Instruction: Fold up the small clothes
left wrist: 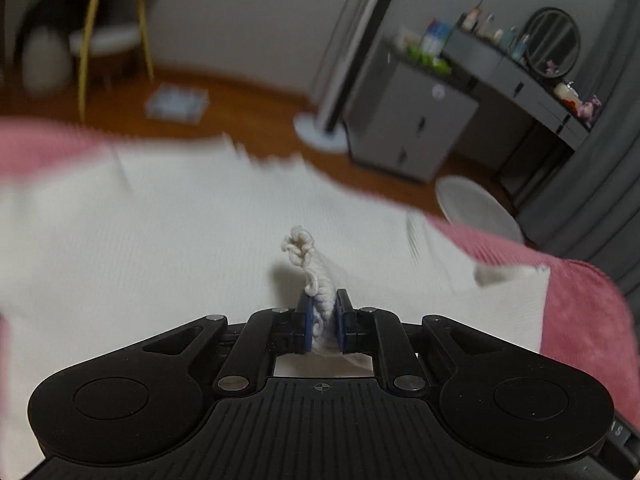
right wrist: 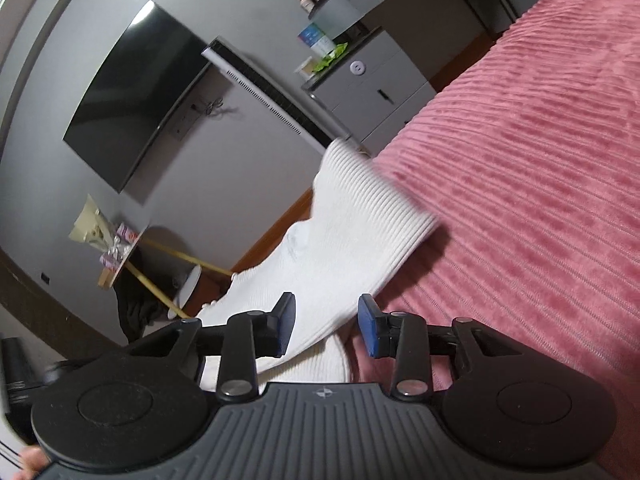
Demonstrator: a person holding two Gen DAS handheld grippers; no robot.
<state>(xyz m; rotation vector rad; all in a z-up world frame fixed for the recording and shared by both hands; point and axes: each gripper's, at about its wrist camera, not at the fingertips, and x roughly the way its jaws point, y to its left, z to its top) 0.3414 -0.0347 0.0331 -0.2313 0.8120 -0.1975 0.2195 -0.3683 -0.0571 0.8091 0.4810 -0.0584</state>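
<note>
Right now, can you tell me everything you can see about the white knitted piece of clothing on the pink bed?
The white knit garment looks soft and finely ribbed, with a crinkly scalloped edge. It lies spread over the pink ribbed blanket, reaching toward the bed's edge. The left gripper pinches a bunched bit of its edge, which sticks up between the blue pads. In the right wrist view a ribbed part lifts off the blanket, and the right gripper is open around it.

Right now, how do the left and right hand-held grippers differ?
The left hand-held gripper is shut on a bunched edge of the white knit garment; the right hand-held gripper stands open, fabric between its pads, not pinched. Left faces the garment spread out; right views it tilted. Both have blue pads.
</note>
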